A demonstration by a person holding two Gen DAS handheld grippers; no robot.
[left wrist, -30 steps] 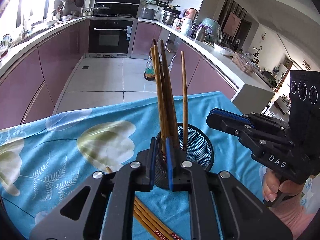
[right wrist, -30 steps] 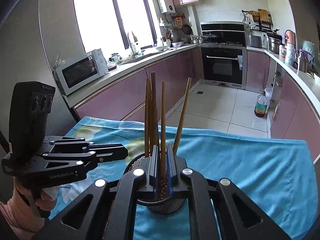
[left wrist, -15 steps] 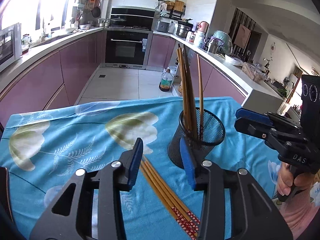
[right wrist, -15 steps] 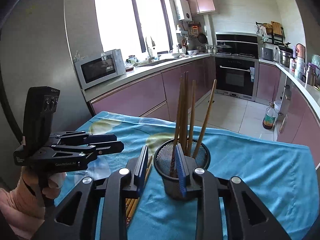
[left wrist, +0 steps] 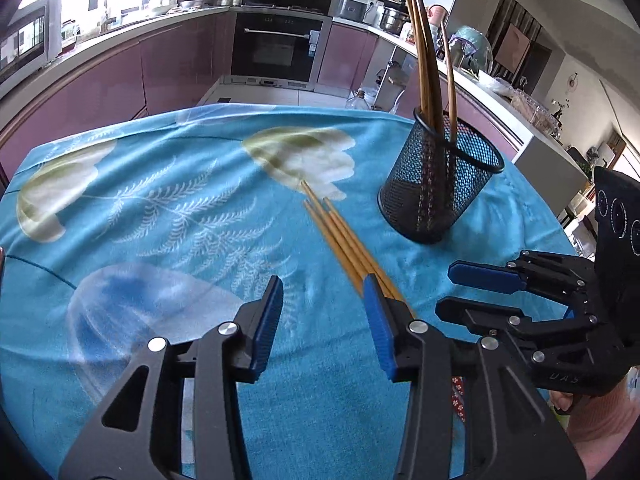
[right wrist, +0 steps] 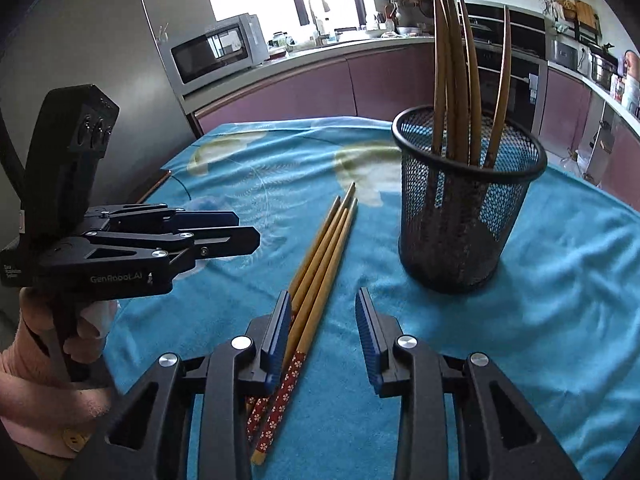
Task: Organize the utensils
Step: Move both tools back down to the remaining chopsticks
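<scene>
Two grippers, left (left wrist: 322, 320) marked "GenRobot.AI", right (right wrist: 322, 328), fingers empty, right's parting.

**Readable text: two marks, both on the grippers**

Right wrist view: left gripper (right wrist: 244, 230), at 9 o'clock, has "GenRobot.AI" in pale letters on its black side plate; small white label on its rear block, too tiny to read.

Left wrist view: right gripper (left wrist: 450, 288), at 4 o'clock, has faint "DAS" on its black body.

Nothing else legible.
</scene>
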